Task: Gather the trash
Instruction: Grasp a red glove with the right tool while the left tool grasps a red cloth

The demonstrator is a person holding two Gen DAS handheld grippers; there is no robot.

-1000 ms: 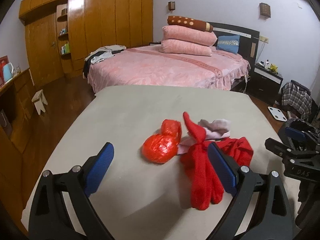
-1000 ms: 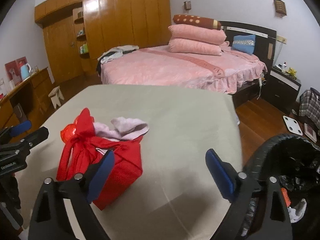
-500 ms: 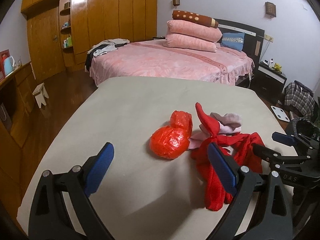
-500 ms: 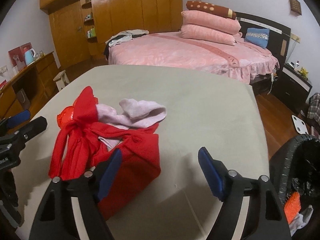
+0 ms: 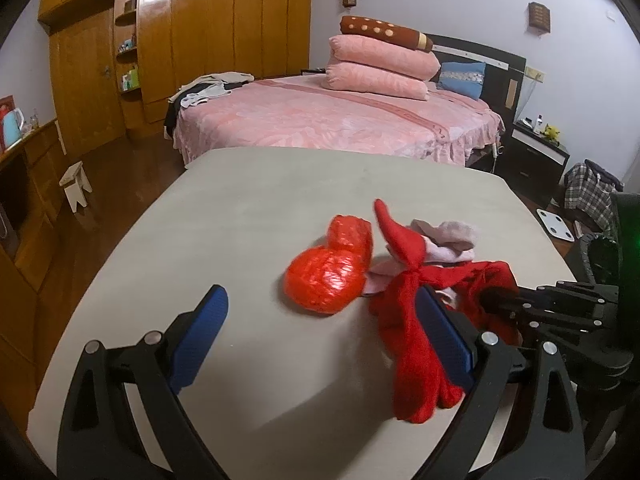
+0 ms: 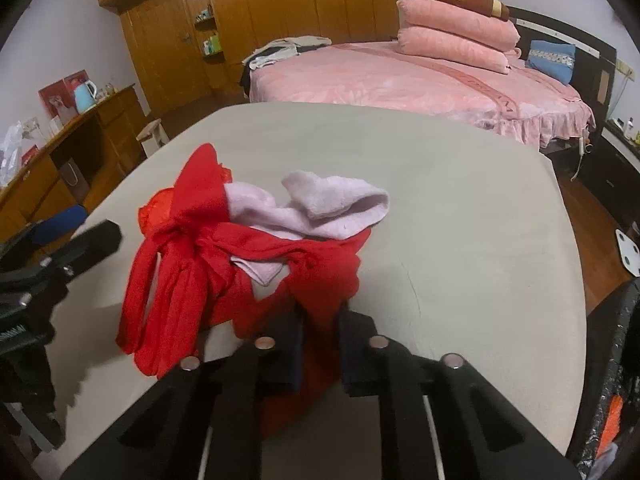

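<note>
A red cloth bundle, knotted around a pale pink sock, lies on the beige table. My right gripper is shut on the bundle's near red edge. In the left wrist view the bundle lies right of a crumpled red plastic bag, and the right gripper grips it from the right. My left gripper is open and empty, just in front of the red bag. Only a sliver of the bag shows behind the bundle in the right wrist view.
A black-lined trash bin with rubbish inside stands at the table's right edge. A pink bed with stacked pillows lies beyond the table. A wooden wardrobe, a desk and a small stool are on the left.
My right gripper moved forward to the red bundle and closed on its near edge. The left gripper stayed open and drifted slightly; the bag and bundle stayed put.
</note>
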